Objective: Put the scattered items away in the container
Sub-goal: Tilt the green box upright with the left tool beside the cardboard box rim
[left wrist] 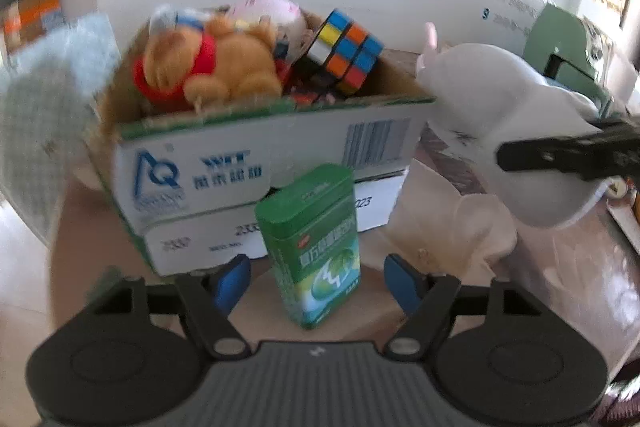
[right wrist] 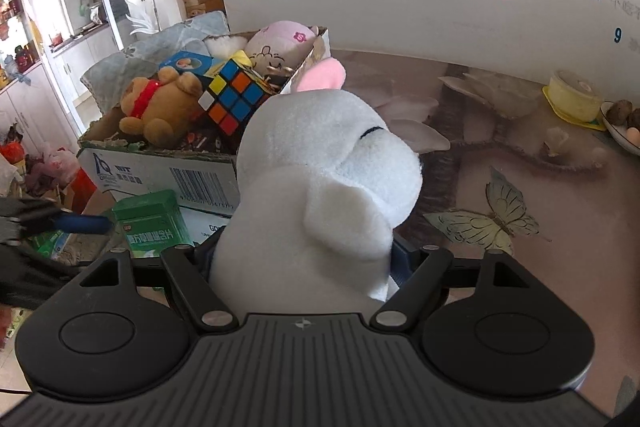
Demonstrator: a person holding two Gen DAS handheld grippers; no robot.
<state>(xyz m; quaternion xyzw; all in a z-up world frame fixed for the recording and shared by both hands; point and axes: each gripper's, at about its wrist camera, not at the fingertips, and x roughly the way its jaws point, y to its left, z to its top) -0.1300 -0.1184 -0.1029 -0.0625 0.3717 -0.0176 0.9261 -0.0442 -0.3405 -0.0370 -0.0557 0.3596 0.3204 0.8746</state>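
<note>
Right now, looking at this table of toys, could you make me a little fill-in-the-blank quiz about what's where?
1. The orange teddy bear lying in the cardboard box wears a ____ scarf.
2. The tin standing upright between the left gripper's jaws is coloured ____.
3. The puzzle cube sits inside the ____.
4. The plush toy at the right gripper is mostly ____, with a pink ear.

Missing words: red; green; box; white
</note>
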